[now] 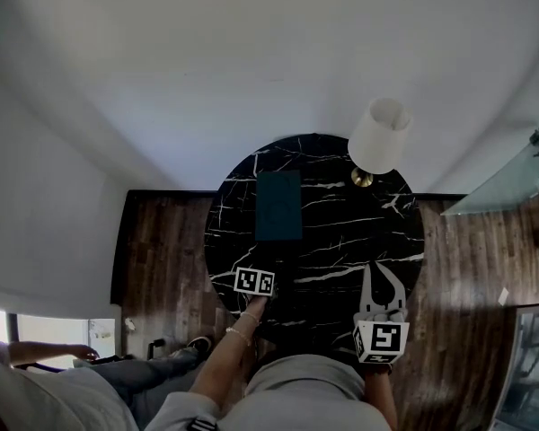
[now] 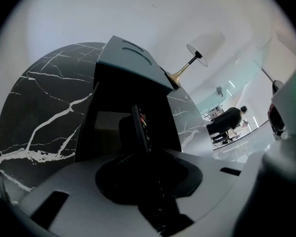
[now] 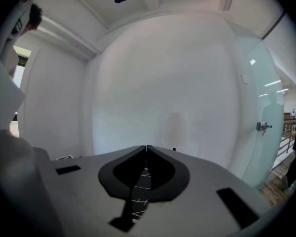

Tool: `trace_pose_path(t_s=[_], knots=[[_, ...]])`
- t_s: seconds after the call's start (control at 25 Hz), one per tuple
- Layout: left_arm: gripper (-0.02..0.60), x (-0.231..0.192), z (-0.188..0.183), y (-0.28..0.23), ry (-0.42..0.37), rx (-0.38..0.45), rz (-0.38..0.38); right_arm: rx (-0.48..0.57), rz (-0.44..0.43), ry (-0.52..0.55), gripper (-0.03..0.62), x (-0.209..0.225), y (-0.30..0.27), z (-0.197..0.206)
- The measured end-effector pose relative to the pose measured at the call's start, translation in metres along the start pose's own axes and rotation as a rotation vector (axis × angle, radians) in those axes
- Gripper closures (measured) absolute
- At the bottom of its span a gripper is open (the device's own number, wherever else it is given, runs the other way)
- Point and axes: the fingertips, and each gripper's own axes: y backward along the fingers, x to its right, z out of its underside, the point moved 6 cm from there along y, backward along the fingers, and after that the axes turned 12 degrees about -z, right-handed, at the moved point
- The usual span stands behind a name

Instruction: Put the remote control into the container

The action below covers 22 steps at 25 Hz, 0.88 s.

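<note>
A dark teal container [image 1: 278, 205] lies on the round black marble table [image 1: 341, 232]. In the left gripper view the container [image 2: 130, 65] is close ahead, its open dark side facing me. My left gripper [image 2: 140, 132] is shut on the remote control [image 2: 139, 125], a thin black slab seen edge-on with coloured buttons, its tip at the container's mouth. In the head view the left gripper [image 1: 262, 263] sits just below the container; the remote is lost against the black top there. The right gripper [image 1: 378, 278] is shut and empty over the table's near right; its jaws touch at the right gripper's [image 3: 146, 148] tip.
A brass lamp with a white shade [image 1: 378, 137] stands at the table's far right edge, and the lamp [image 2: 204, 46] shows behind the container. Wood floor [image 1: 162, 241] surrounds the table. A glass panel [image 1: 512, 182] is at right. A seated person [image 1: 36, 366] is at lower left.
</note>
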Motion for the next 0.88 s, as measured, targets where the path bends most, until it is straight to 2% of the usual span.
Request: trace_pose_path(t_s=[0.36, 0.56, 0.72, 0.88], knots=[[0.482, 0.005, 0.000, 0.017, -0.066, 0.127, -0.141, 0.006, -0.025, 0.005, 0.582, -0.004, -0.005, -0.002], [0.481, 0.004, -0.005, 0.041, -0.098, 0.205, -0.191, 0.008, -0.040, 0.007, 0.582, -0.007, -0.007, -0.001], [0.482, 0.008, -0.012, 0.069, -0.086, 0.321, -0.220, 0.011, -0.055, 0.010, 0.582, -0.012, -0.011, -0.004], [0.483, 0.025, -0.025, 0.102, -0.099, 0.454, -0.206, 0.014, -0.079, 0.017, 0.582, -0.018, -0.017, -0.005]])
